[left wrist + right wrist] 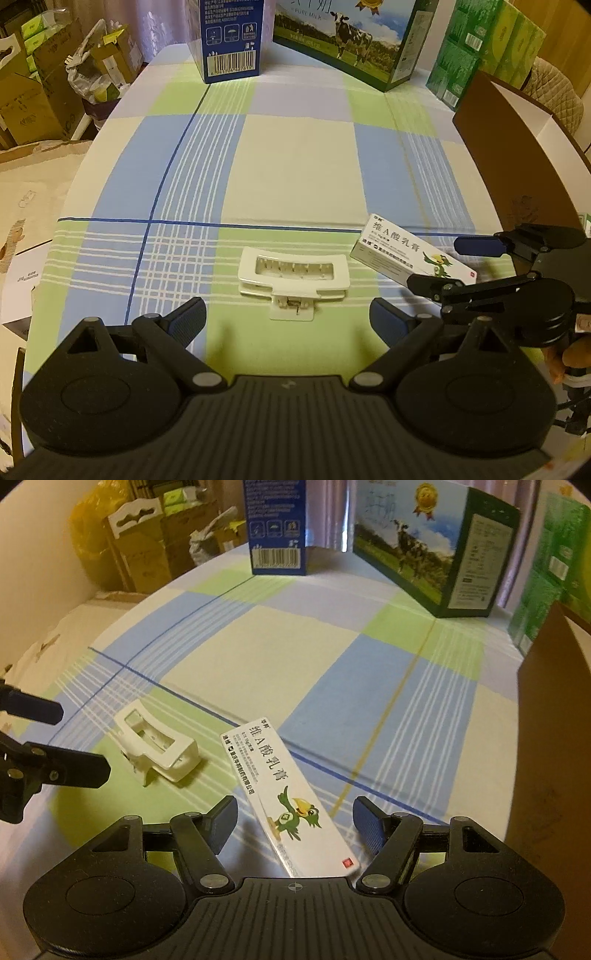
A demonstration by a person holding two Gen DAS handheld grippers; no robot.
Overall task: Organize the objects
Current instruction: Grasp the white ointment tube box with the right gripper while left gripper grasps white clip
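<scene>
2 small things lie on the checked tablecloth (pixel 295 166) at the near end of the table: a white hair clip (pixel 293 280) and, just to its right, a slim white ointment box (pixel 288 797) with a green cartoon bird printed on it. They sit near each other without touching.

The left gripper (pixel 288 314) hovers spread wide just short of the hair clip, holding nothing. The right gripper (pixel 295 823) is also spread, and the near end of the ointment box lies between its blue pads (pixel 364 825), apparently not yet pinched.

The box looks light and a little crushable, being thin card, so a gentle squeeze across its 2 long sides near the middle should carry it without it swinging. The clip is hard, glossy plastic, probably slippery and sprung; taking it across the flat body rather than the toothed edge seems safest.

A brown cardboard box (pixel 554 720) stands at the right, perhaps the destination. Milk cartons (pixel 354 40) stand at the far end.
</scene>
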